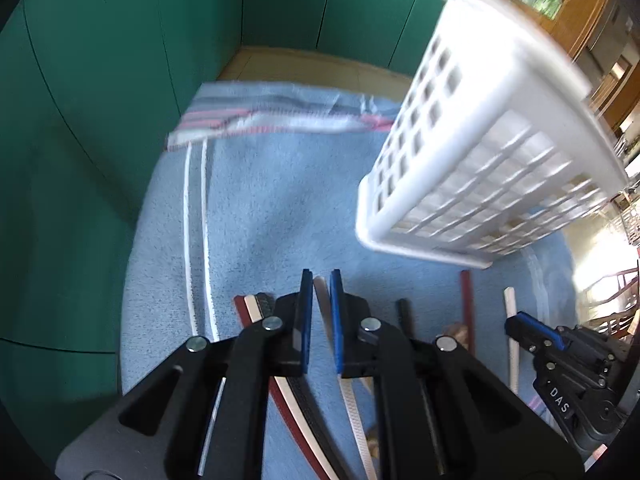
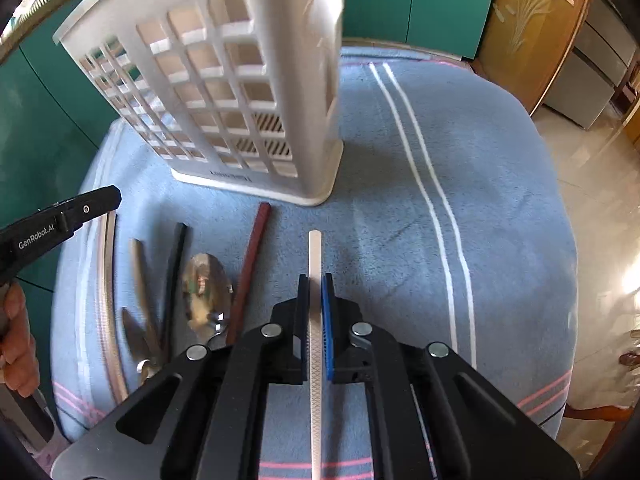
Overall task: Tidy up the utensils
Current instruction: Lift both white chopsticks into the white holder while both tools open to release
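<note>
Both claws closed on white chopsticks, basket standing ahead on the towel-covered worktop.

My left claw (image 1: 321, 280) pinches one white chopstick (image 1: 322, 300); my right claw (image 2: 316, 280) clamps a second white chopstick (image 2: 315, 256). On the blue towel (image 2: 400, 240) lie one dark red chopstick (image 2: 250, 264), one black chopstick (image 2: 174, 276) and one steel spoon (image 2: 206, 292). Lower ends are hidden under my claws. The white basket (image 2: 208, 92) is blurred, its rim cut off.
</note>
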Motion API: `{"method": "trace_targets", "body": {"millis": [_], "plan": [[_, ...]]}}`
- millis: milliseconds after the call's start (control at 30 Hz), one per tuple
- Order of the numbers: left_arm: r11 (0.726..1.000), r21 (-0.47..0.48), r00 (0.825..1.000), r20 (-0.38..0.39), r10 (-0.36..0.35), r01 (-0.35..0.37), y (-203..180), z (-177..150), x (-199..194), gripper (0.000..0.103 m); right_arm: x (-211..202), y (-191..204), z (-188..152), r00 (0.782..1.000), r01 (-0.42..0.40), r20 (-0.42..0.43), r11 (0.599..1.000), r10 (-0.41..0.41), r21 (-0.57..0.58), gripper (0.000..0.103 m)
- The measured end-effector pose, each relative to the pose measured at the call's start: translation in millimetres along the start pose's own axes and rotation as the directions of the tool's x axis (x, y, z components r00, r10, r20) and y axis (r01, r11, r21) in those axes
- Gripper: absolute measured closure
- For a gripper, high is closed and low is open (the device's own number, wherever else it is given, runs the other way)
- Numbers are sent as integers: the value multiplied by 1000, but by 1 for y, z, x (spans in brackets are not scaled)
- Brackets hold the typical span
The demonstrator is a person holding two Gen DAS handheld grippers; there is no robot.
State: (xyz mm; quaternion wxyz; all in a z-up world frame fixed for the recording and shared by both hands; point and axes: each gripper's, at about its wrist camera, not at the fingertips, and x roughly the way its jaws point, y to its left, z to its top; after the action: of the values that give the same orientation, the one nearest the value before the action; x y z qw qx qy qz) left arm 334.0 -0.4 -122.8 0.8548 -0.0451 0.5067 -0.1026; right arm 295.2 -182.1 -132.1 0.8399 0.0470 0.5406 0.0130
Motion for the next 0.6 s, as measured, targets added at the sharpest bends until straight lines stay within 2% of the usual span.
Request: {"method": "trace_targets", "body": {"millis": [133,200,267,400,500,533,600], "plan": [[999,26,992,121,-31,28,-11,-1,-54,95,-41,-9,-6,996,-45,76,999,45,0,96],[998,43,980,192,-50,43,-15,-4,-86,95,-74,-10,-13,988,-72,134,997,73,-13,96],[997,60,960,272,-67,52,-19,-7,-122,96,-106,-12,-20,976,-98,191,995,101,-25,96],[995,80,906,413,-92,64,-24,-20,-186,97,-163,-6,-36,942,-138,301,989,147,-51,96],[993,101,861,496,-109,68,-30,-25,-227,97,-198,-3,-33,905,-174,382,982,188,-73,96],[992,112,840,530,-114,64,-34,-21,-241,97,-214,-3,-29,884,-182,421,980,201,-87,96],[990,133,806,580,-118,49,-42,-13,-263,97,-235,2,-20,858,-184,470,979,206,-93,96]]}}
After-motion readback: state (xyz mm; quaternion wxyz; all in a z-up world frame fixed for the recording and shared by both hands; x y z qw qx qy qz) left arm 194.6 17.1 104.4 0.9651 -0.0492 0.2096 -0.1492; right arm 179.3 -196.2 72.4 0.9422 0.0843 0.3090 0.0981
